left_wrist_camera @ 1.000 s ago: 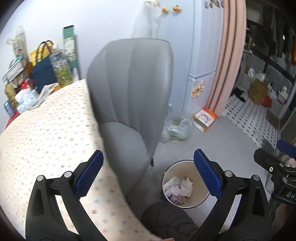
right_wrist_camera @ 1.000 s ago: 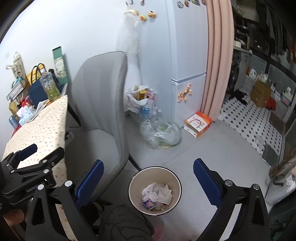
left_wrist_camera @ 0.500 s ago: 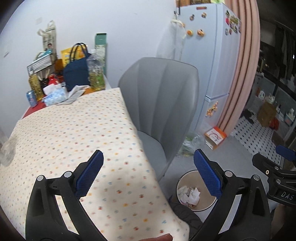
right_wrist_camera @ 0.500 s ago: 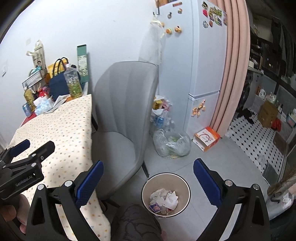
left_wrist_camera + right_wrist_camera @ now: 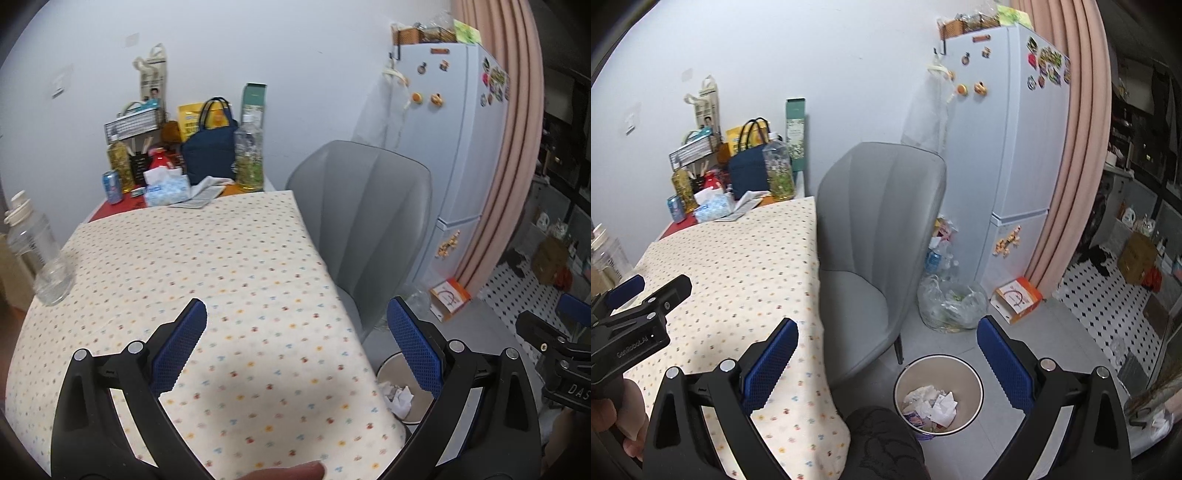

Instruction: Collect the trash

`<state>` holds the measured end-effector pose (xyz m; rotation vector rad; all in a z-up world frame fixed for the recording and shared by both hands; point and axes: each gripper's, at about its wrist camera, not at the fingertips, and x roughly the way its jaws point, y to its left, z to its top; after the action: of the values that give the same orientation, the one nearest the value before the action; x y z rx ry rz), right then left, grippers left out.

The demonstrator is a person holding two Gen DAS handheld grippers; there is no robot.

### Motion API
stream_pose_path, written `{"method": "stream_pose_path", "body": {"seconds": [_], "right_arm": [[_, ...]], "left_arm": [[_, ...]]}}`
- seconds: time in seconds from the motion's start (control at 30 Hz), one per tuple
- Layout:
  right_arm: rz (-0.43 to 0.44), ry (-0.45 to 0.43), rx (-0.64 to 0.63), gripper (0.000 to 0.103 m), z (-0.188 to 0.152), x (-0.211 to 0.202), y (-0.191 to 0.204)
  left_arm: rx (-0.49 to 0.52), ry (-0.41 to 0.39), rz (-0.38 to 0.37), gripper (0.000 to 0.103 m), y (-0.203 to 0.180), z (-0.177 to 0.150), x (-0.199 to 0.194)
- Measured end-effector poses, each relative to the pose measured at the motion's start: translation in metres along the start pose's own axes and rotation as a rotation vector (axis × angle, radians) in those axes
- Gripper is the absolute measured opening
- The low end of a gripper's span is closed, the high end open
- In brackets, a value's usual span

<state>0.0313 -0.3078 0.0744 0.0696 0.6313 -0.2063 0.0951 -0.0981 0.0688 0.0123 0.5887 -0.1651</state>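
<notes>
Both grippers — left gripper point(image 5: 295, 347), right gripper point(image 5: 884, 363) — jaws apart, holding nothing, raised over table point(image 5: 221, 258) and bin point(image 5: 938, 391), probably scouting for trash.

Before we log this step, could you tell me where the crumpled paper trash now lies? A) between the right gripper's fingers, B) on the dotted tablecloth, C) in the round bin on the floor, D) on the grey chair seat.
C: the crumpled paper lies inside the round bin on the floor beside the grey chair.
</notes>
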Motion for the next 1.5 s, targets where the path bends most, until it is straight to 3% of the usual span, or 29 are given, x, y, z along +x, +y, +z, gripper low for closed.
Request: {"method": "stream_pose_path", "body": {"seconds": [0.6, 1.5], "right_arm": [[0.042, -0.056, -0.071, 0.095, -0.005, -0.047, 0.045], [0.04, -0.059, -0.07, 0.095, -0.011, -0.045, 0.049]], "left_arm": [[-0.071, -0.058, 0.059, 0.097, 0.044, -0.016, -0.051], [-0.075, -0.057, 0.069, 0.097, 0.047, -0.025, -0.055]]}}
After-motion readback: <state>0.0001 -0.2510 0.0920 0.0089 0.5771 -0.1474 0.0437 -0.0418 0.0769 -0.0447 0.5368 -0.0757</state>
